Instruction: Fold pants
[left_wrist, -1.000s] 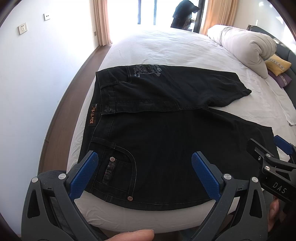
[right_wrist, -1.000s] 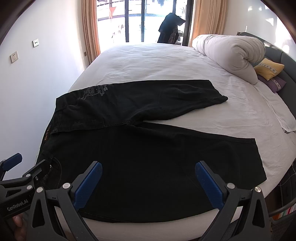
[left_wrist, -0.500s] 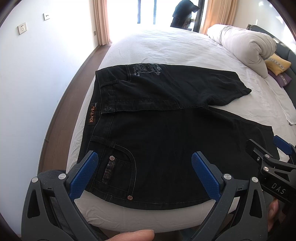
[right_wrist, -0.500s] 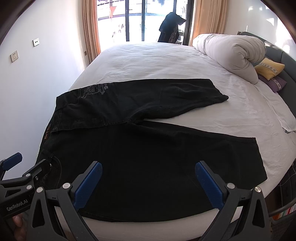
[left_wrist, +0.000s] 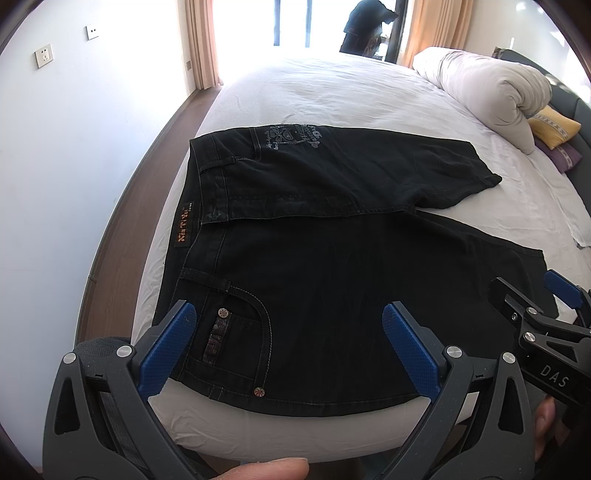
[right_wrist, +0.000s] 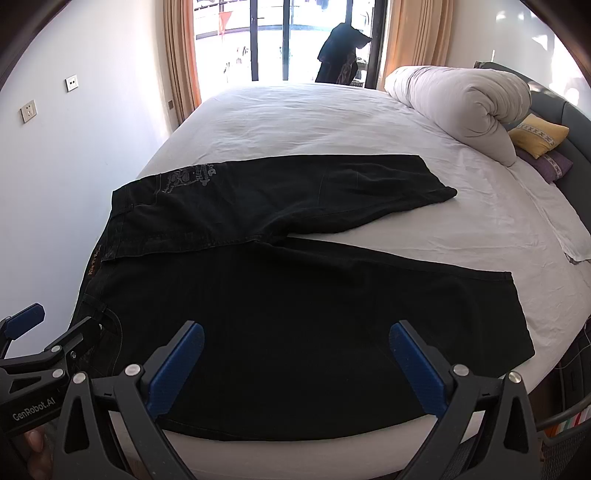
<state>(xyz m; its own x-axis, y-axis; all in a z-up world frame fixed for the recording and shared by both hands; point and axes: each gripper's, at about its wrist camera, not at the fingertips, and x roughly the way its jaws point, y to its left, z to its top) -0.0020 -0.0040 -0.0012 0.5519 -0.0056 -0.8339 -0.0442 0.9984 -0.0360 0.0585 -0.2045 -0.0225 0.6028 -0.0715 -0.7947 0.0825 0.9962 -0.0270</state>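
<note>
— Bedroom, daylight from the glass doors at the far end, tan curtains either side. White-sheeted bed (right_wrist: 332, 122) fills both views. What do we log for the garment?

— Pair of black denim pants (right_wrist: 295, 295) spread flat on the near part of the bed, waistband toward the white wall on the left, legs running right. The two legs diverge: far leg angles toward the rolled white duvet (right_wrist: 461, 107), near leg lies along the bed's near edge, its hem close to the right side of the mattress. Pale printed motif on the far hip, orange-brown brand patch at the waistband, stitched pocket with metal rivets on the near hip.

— And our grippers?

— We read the left gripper (left_wrist: 291, 347) as spread wide, blue pads well apart, nothing between them; it hangs above the pocket end of the pants, not touching cloth. The right gripper (right_wrist: 295, 363) is likewise wide apart and empty, hanging over the near leg. Each shows at the edge of the other's view.

— Anything else worth noting?

— Yellow patterned cushion (right_wrist: 539, 136) on a purple one beside the duvet, against a dark headboard. Two wall sockets on the left wall. Dark garment hanging at the doors. A fingertip shows at the bottom edge of the left view.
</note>
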